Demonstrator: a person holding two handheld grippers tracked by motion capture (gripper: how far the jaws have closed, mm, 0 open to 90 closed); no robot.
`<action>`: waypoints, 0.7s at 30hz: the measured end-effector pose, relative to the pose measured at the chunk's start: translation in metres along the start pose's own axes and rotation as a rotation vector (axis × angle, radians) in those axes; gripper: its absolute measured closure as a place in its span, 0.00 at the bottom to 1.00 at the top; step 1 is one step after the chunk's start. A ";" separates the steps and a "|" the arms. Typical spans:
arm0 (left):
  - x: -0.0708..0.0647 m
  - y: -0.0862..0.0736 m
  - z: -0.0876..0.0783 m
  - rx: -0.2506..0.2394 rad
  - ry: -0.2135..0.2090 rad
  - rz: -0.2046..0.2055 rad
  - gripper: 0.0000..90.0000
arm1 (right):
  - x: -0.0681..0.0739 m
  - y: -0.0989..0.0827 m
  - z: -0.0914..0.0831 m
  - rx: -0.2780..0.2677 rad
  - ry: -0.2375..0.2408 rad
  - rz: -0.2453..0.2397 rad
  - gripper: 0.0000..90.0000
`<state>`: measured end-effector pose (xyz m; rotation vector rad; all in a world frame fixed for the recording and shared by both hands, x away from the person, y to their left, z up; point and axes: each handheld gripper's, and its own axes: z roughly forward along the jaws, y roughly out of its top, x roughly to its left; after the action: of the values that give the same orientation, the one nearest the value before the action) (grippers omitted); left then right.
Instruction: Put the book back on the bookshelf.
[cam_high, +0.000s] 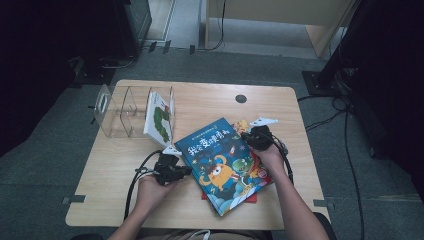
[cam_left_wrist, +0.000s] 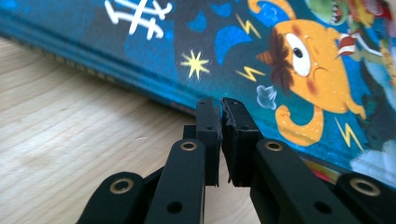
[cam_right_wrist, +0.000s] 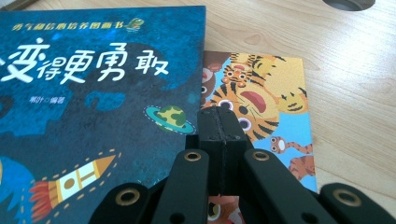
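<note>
Mostly buried under the blue book (cam_high: 225, 162): tiger book (cam_right_wrist: 261, 100) and a red book (cam_high: 252, 197), corners alone peeking out. Cut off by frame edges: blue book's cover in both gripper views. Too small to read: rack book's (cam_high: 159, 117) title.

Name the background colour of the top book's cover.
Dark blue; the top book shows best in the right gripper view.

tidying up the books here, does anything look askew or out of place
Yes: the blue book lies askew across the table, on a pile with a tiger book and a red one poking out beneath. One book already stands in the clear rack.
</note>
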<state>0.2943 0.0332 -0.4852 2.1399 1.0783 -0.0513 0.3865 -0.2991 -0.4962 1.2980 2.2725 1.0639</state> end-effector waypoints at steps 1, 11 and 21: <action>-0.001 0.000 0.000 0.000 -0.002 0.006 0.96 | 0.001 0.000 0.000 0.002 -0.001 0.004 1.00; -0.015 -0.003 0.002 0.007 -0.015 0.033 0.96 | 0.003 0.004 0.003 0.011 -0.023 0.000 1.00; -0.023 -0.003 0.005 -0.004 -0.019 0.040 0.98 | 0.005 0.005 0.005 0.007 -0.044 0.000 1.00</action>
<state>0.2782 0.0155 -0.4827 2.1525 1.0230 -0.0508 0.3896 -0.2910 -0.4952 1.3105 2.2461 1.0183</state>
